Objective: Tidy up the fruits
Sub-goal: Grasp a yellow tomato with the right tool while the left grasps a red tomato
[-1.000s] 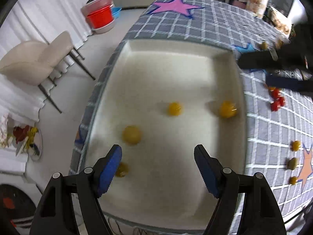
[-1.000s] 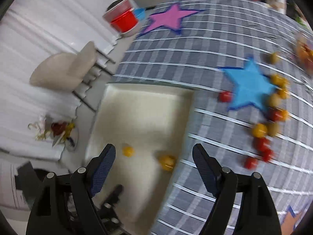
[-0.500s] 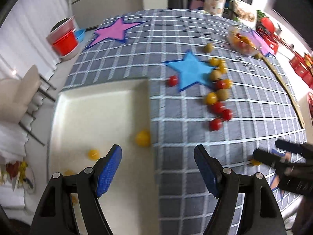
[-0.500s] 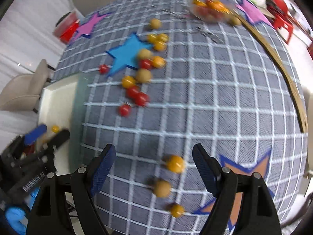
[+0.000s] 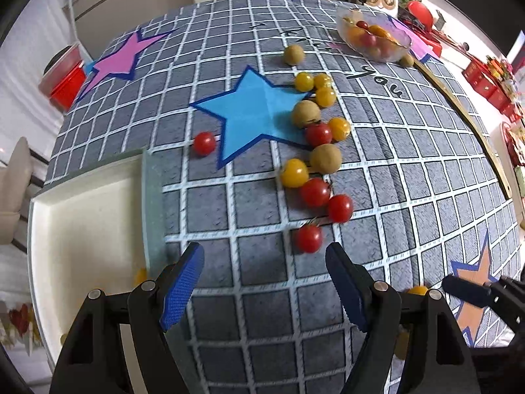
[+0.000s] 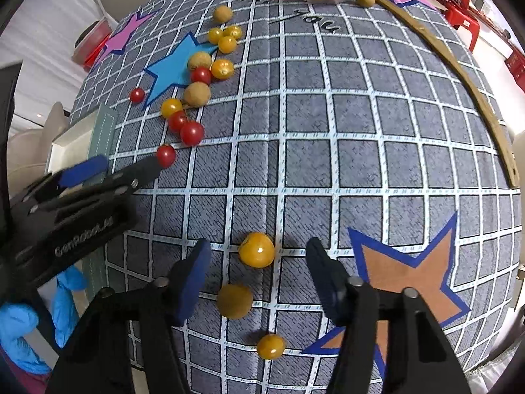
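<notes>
The right tool is wide apart and holds nothing. A yellow tomato sits between its blue tips, on the tabletop. Two more yellow fruits lie closer to the camera: one just behind the tips and one near the tabletop's edge. An orange star is printed on the checked cloth just to the right.

The left tool is also wide apart and holds nothing. It hangs over the checked cloth. A red tomato lies just in front of its right tip. To the left is a white tray with a pale green rim. A bit of yellow fruit peeks out inside it, near the left tip.

Further away there is a bunch of fruit close together: red tomatoes, a yellow tomato and a round brown fruit. They lie beside a blue star. One red tomato sits alone on the left of that star, near the tray's corner.

Past the blue star are three small yellow tomatoes and a brown fruit. At the far side is a clear bowl with red and orange fruit in it. A pink star is far off on the left.
</notes>
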Demonstrator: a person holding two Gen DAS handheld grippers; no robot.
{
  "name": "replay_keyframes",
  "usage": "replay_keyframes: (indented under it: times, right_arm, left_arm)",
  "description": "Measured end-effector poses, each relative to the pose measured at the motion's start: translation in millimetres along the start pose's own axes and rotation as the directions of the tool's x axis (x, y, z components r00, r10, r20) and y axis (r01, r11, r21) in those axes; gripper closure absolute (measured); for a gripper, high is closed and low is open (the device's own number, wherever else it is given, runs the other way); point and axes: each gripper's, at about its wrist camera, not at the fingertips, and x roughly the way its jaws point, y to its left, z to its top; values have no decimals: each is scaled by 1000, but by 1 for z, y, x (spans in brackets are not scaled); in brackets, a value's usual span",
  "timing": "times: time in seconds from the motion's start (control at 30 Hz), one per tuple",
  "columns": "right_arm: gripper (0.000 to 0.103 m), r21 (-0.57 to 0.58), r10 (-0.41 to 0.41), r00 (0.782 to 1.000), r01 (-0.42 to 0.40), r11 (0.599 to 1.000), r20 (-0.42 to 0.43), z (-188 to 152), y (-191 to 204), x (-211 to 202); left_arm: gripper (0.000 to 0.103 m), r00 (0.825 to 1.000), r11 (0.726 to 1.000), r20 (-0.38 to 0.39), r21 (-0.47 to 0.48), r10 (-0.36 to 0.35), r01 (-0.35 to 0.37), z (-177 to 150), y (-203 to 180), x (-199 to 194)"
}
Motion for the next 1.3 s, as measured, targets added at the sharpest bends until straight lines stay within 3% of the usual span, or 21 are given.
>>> replay_keyframes:
  times: [0.33, 0.37, 0.4, 0.47, 0.53, 0.6, 0.67, 0.97, 1.3]
  right_arm:
    - [46, -31, -20, 1000, 20, 999, -5, 0, 3, 9]
    - [50, -35, -26, 1000, 26, 999, -4, 2, 5, 10]
    - [53, -38, -32, 999, 32, 999, -2, 2, 5, 10]
    - [66, -55, -56, 998, 56, 997, 2, 2, 7, 11]
    - [69, -65, -58, 998, 58, 996, 2, 1, 9, 12]
    - [76, -72, -48, 999, 48, 996, -1, 2, 12, 14]
    - [77, -67, -34, 999, 33, 997, -5, 3, 14, 15]
    - [77, 18, 91, 996, -91, 996, 2, 7, -2, 8]
    - [77, 14, 98, 995, -98, 995, 14, 12, -2, -1]
  left_arm:
    - [26, 1000, 1000, -17, 17, 1, 0, 5, -15, 16]
    - [29, 1000, 1000, -18, 16, 0, 0, 5, -15, 17]
    - [40, 1000, 1000, -21, 16, 2, -2, 5, -16, 18]
    - [43, 1000, 1000, -24, 12, -2, 2, 5, -16, 19]
    - [48, 1000, 1000, -26, 4, -8, 8, 5, -16, 19]
    - [69, 1000, 1000, -18, 9, -19, 19, 4, -17, 17]
    - [82, 1000, 999, -14, 20, -27, 27, 4, -20, 16]
    - [82, 997, 995, -8, -50, -83, 83, -4, -5, 0]
    - [82, 996, 992, 38, -102, -75, 78, -22, 23, -31]
